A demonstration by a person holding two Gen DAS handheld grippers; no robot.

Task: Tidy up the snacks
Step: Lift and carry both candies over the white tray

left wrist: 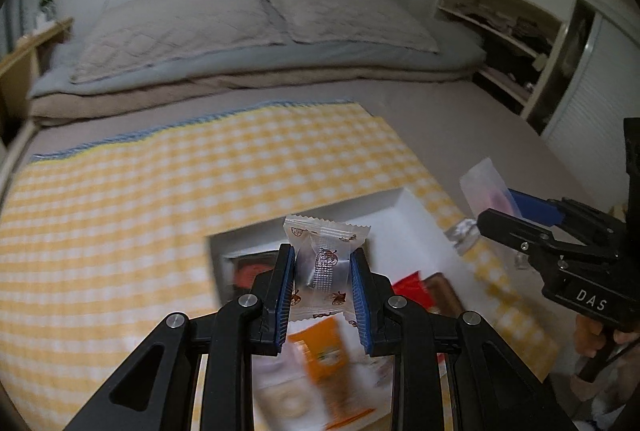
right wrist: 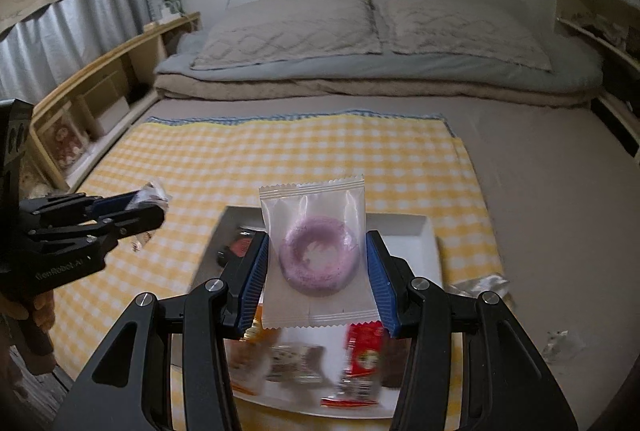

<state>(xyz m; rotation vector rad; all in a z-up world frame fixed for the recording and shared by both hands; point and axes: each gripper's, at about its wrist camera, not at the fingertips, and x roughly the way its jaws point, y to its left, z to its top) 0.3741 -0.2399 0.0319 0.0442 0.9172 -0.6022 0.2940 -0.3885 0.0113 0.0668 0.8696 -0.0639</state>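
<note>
My left claw [left wrist: 323, 285] pinches a clear candy packet [left wrist: 324, 259]; my right claw [right wrist: 317, 273] grips a purple doughnut packet [right wrist: 316, 251]. Both hang over the white tray [right wrist: 424, 231], crowded with wrappers, on the checked cloth [right wrist: 280, 151].

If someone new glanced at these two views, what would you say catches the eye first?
Probably the purple ring doughnut in its clear wrapper, gripped between the right tongs above the white tray of mixed snacks. Next, the left tongs pinch a small clear cartoon-printed snack packet over the same tray. All of it sits on a yellow checked cloth spread across the bed.
</note>
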